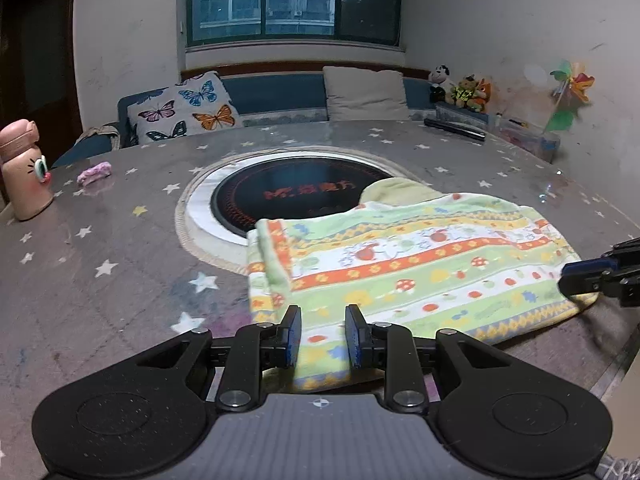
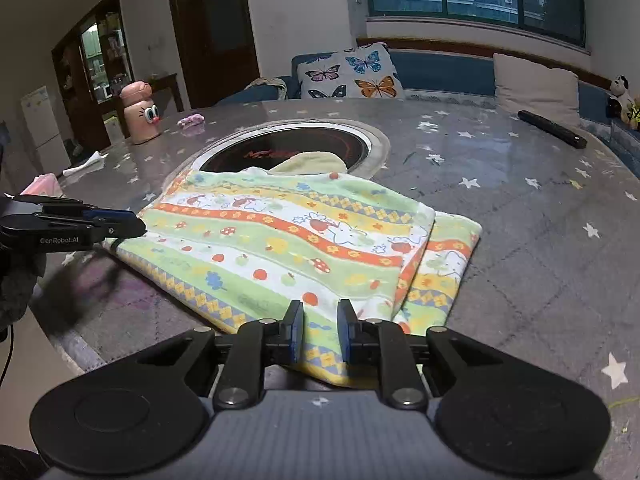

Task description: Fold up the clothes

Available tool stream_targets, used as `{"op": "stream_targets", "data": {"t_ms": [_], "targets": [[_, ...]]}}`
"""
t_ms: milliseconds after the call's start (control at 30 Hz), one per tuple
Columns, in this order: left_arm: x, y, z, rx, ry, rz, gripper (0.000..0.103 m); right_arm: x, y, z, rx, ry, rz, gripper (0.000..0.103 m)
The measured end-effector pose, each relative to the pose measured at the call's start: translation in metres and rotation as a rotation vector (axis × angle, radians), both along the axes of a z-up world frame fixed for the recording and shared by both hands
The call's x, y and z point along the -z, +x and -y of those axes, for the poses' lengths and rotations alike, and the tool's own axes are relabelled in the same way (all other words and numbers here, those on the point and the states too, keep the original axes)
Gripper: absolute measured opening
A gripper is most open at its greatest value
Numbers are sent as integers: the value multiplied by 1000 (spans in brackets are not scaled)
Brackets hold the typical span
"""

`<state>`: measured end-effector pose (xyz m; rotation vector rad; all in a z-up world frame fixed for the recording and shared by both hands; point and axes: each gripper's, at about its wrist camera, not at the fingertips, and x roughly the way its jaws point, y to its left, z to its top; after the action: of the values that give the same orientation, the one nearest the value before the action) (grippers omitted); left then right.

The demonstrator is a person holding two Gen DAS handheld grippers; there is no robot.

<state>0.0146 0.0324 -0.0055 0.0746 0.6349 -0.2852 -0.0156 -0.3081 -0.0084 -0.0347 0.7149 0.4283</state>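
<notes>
Cloth [image 1: 420, 264]: lay folded on near part of surface [image 1: 120, 280], far edge over round hob | left claw [image 1: 323, 336] and right claw [image 2: 320, 330]: each clamped its near hem | advice: lift both corners level, carry evenly to far edge.

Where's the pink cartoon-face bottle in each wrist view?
Left wrist: pink bottle stands at the far left edge, on the table, left of the round cooktop.
Right wrist: pink bottle stands upper left, at the table's far edge, left of the cooktop.
Shared landmark: the butterfly cushion behind the table.
</notes>
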Motion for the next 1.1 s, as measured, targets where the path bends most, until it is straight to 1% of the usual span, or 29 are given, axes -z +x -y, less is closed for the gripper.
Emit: {"op": "stream_targets", "data": {"t_ms": [100,233,433,600,700,767,833,967,1100], "targets": [[-6,8,1,3,0,-3,27,-5,2,1,0,-7,3,16],[-10,27,7,10,-6,-1,27,-11,18,-2,11,-3,18,17],[-8,69,8,-17,2,-36,27,-10,54,-8,36,4,12,17],[-1,94,4,-43,20,-63,25,-6,83,-7,70,17,1,17],[2,98,1,-62,35,-61,26,0,97,-3,101,11,-9,13],[0,97,0,-62,28,-60,26,1,102,0,122,23,-18,13],[-4,95,3,-53,27,-50,25,-4,102,0,126,15,-2,15],[-12,95,16,-7,11,-31,25,-13,106,-13,78,34,18,15],[-14,101,38,42,15,-27,26,-11,117,-32,45,33,10,15]]}}
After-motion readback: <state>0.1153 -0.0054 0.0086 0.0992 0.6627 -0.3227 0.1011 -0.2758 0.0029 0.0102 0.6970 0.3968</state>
